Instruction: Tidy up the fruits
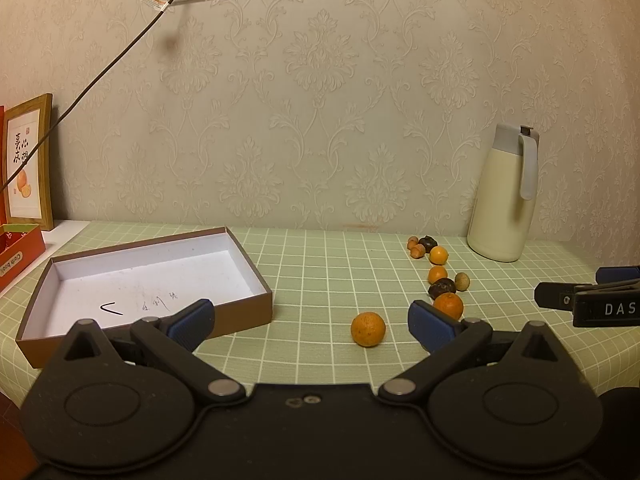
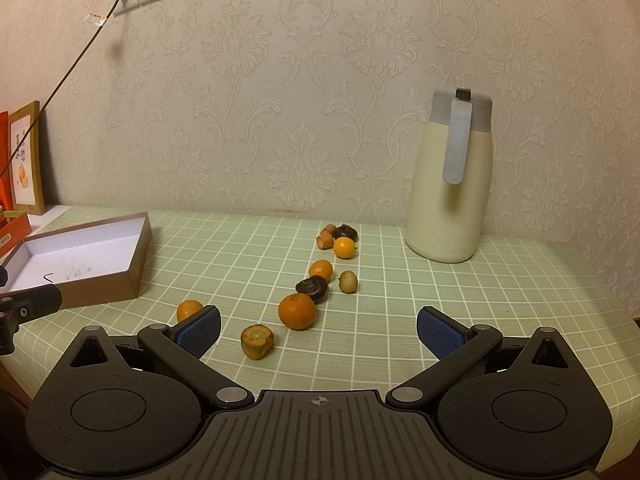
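Checked desk (image 2: 400, 320) w/ fruit row | box (image 1: 140, 280) bare at left | L gripper (image 1: 312, 326) & R gripper (image 2: 318, 330) jaws spread, nothing held | orange (image 1: 368, 329) nearest L | step: likely 1st pick | next: close on it, carry to box

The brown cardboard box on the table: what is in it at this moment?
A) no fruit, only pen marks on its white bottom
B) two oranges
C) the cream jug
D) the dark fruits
A: the brown cardboard box shows only a bare white bottom with pen marks, while the orange and the other fruits lie on the checked tablecloth outside it.
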